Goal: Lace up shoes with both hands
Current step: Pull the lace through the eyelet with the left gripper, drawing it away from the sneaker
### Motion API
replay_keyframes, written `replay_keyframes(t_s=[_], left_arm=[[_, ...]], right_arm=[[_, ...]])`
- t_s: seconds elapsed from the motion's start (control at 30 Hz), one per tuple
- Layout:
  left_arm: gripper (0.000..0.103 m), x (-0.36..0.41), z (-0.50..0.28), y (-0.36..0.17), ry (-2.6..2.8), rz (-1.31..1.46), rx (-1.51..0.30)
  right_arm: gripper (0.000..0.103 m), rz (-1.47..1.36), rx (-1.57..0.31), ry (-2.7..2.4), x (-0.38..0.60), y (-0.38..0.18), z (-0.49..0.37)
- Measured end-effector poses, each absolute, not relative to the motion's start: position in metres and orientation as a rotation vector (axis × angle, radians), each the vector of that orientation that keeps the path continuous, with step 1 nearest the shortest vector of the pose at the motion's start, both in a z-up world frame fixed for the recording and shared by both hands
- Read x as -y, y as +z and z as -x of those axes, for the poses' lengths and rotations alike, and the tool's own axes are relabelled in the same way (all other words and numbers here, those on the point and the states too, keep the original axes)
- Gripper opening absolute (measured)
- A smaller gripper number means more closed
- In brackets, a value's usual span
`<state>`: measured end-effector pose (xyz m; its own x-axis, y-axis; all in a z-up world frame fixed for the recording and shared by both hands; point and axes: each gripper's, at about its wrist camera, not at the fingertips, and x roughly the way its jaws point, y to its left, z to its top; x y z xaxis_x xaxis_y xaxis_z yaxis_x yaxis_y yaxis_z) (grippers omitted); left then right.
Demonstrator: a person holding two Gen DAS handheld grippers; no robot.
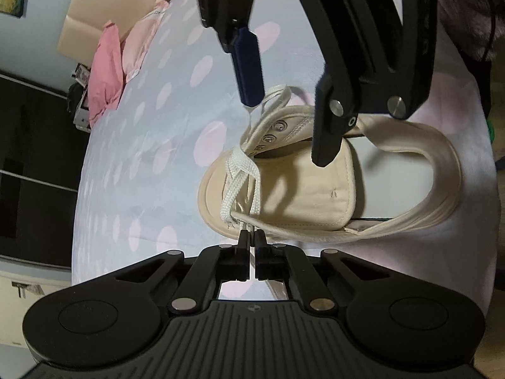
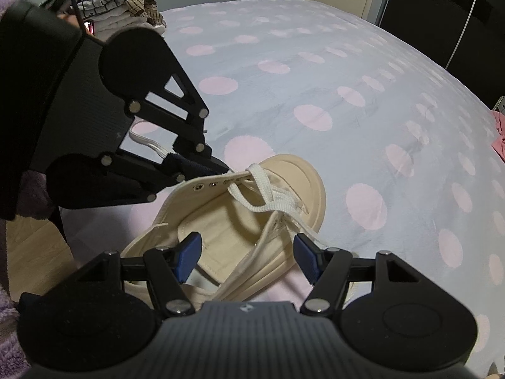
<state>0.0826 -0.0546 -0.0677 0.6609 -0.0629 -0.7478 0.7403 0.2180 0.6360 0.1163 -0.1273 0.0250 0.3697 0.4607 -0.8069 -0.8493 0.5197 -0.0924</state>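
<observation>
A cream canvas shoe lies on a dotted bedspread, its tongue folded open and a white lace threaded through the lower eyelets. My left gripper is shut at the shoe's side, beside the eyelet row. A thin strip of the lace runs between its pads and trails out behind it. My right gripper hangs open over the shoe's mouth. One blue pad is above the tongue and the other is outside the far wall. Nothing is gripped between them.
The bedspread is pale blue with pink dots and stretches beyond the shoe. Pink cloths lie near the headboard. A pile of folded clothes sits at the bed's far corner. Wooden floor shows beside the bed.
</observation>
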Motion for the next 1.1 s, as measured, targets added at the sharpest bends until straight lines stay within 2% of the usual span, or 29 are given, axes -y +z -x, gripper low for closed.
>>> replay_keyframes(t_s=[0.77,1.1], left_arm=[[0.0,-0.041,-0.02,0.028,-0.56,-0.874,-1.005],[0.0,-0.089,-0.004,0.046,-0.449,-0.801,-1.152]], right_arm=[[0.068,0.562,-0.796,0.886,0.131,0.026,-0.111],[0.068,0.536,-0.792,0.874,0.133,0.031,-0.111]])
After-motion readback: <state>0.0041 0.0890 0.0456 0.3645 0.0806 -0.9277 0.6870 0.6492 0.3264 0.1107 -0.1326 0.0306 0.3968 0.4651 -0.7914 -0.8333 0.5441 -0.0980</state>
